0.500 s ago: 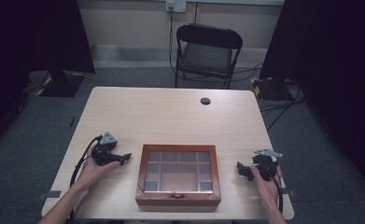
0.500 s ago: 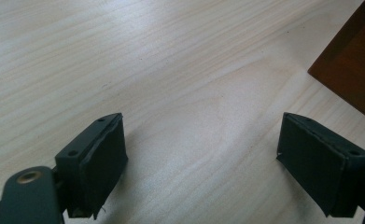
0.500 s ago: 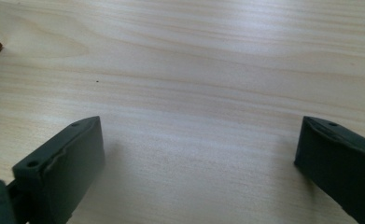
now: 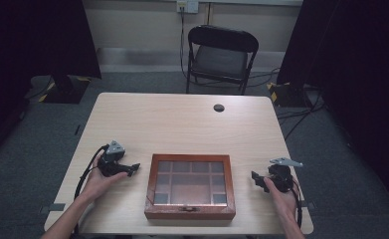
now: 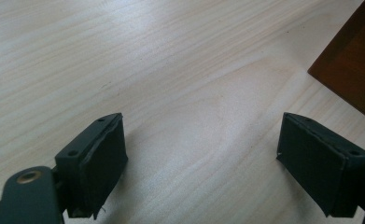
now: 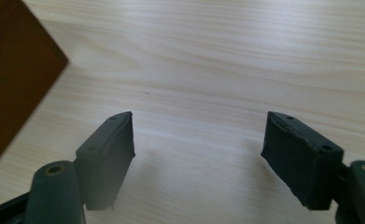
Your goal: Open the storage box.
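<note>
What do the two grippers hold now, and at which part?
Nothing is held. The left gripper and right gripper are open over the bare table, on either side of the wooden box.

Right hand-held gripper [image 6: 199, 149], seen along its two black jaws, which stand wide apart with nothing between them, low over the pale wood-grain counter [image 6: 227, 60]. Corner of a dark brown wooden box [image 6: 12, 79] at upper left.

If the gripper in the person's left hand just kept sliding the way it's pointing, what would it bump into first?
Probably the wooden box. The left gripper points right, toward the box's left side, with bare table between them. Its jaws stand open and empty, low over the table.
</note>
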